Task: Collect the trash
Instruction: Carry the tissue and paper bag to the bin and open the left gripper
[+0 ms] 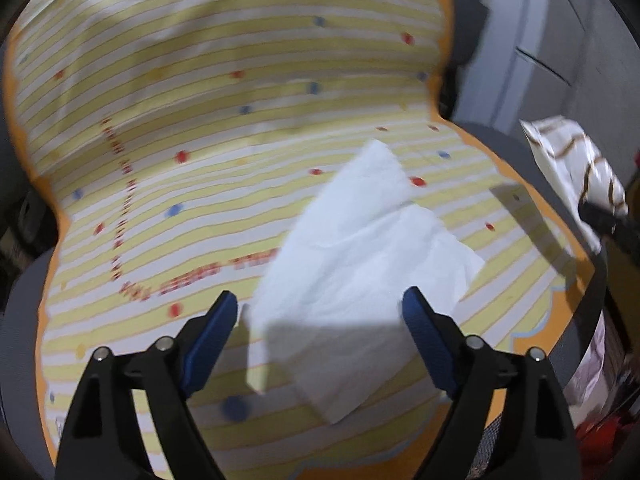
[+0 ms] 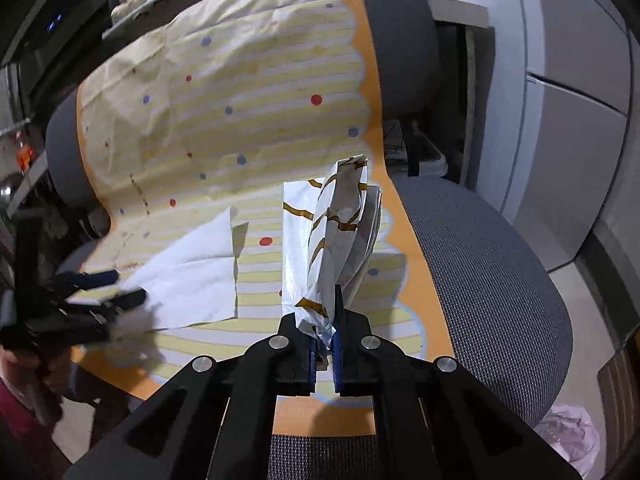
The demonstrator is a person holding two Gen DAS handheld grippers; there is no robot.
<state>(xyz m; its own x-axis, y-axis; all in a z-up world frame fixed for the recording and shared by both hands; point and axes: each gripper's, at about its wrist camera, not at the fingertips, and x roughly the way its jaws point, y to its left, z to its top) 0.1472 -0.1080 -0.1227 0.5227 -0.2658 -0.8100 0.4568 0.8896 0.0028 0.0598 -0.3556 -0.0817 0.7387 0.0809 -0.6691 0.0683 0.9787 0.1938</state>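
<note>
**Wrapper already pinched, tissue lined up next**

The white tissue (image 1: 356,264) lies loose on the striped, dotted sheet (image 1: 168,128) that covers the seat and back of a grey office chair (image 2: 480,248). In the left wrist view it fills the centre and runs down between the two blue pads, so the left gripper (image 1: 316,312) sits spread wide over its near edge, one finger at 7 o'clock and the other at 5 o'clock. That stance looks like the set-up for a pinch: the paper is thin and flat, so the jaws probably need to straddle a raised fold rather than press on the sheet.

The second piece of trash, a crumpled white wrapper with brown lines (image 2: 340,232), stands up from the right gripper (image 2: 325,344), whose pads are pressed together on its lower end. Holding it by one end keeps the wrapper clear of the chair while the other hand works.

Only the right wrist view shows that grip; in the left view the wrapper (image 1: 572,168) appears at 3 o'clock with just a dark fingertip on it. The right view also shows the left gripper (image 2: 116,292) at 9 o'clock, blurred, at the tissue's (image 2: 192,272) left edge, and a pale plastic bag (image 2: 572,432) on the floor at 5 o'clock, possibly the place for the trash. The left view alone shows how the tissue sits between the open fingers.
</note>
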